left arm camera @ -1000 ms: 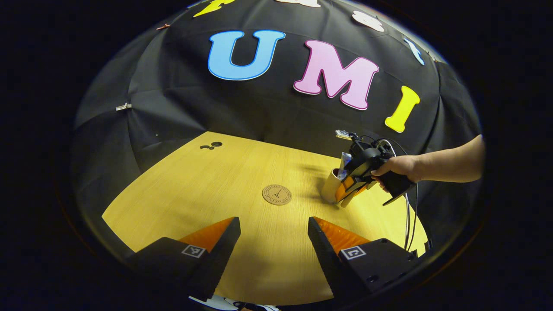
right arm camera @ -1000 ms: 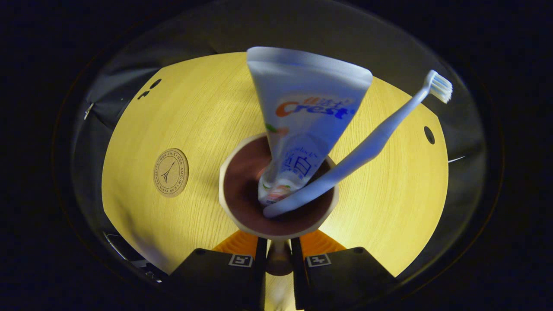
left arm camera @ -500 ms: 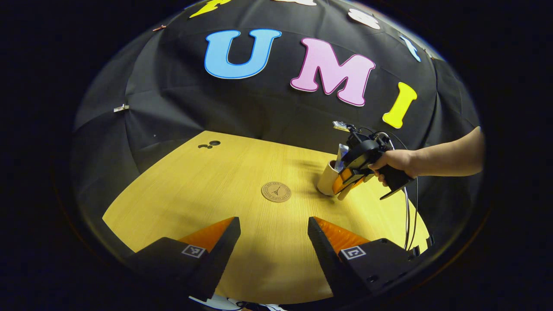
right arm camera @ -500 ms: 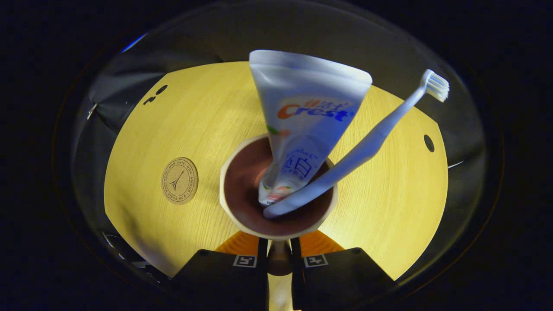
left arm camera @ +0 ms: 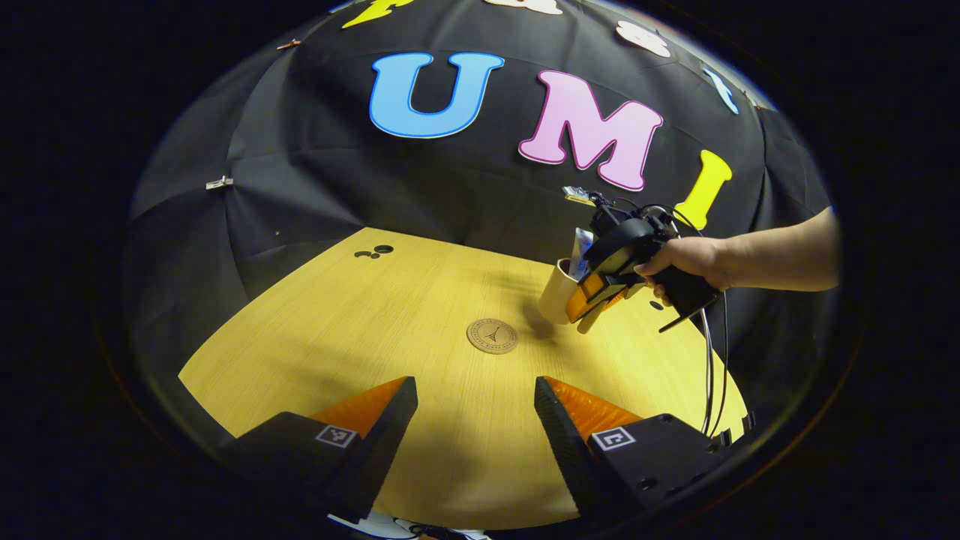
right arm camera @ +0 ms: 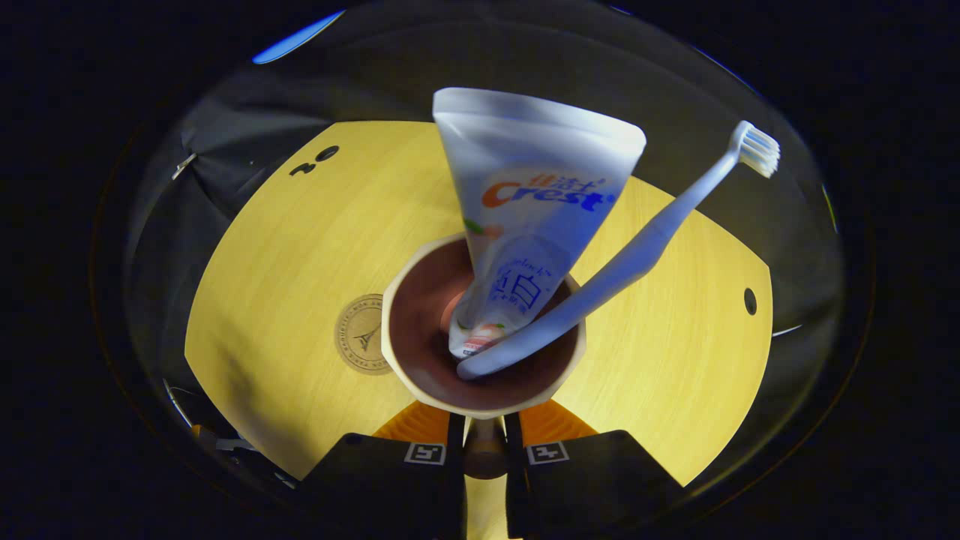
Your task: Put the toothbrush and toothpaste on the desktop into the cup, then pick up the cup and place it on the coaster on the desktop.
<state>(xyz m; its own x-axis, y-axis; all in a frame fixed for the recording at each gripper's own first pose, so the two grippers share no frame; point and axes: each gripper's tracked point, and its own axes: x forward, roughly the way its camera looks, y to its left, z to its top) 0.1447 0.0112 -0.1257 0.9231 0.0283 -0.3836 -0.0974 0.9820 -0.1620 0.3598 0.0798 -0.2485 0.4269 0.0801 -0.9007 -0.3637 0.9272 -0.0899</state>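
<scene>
Cup (right arm camera: 480,390) with toothpaste (right arm camera: 529,217) and toothbrush (right arm camera: 645,240), top-heavy; right tongs (right arm camera: 484,442) pinch its handle above table (right arm camera: 300,247); left tongs (left arm camera: 472,420) open, idle; coaster (left arm camera: 492,335) near.

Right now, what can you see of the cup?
The cup is a beige, faceted tumbler with a dark brownish inside. It holds the toothpaste and toothbrush, both leaning out. The right hand-held gripper pinches its handle. In the left gripper view it hangs tilted above the desktop, right of the coaster.
</scene>
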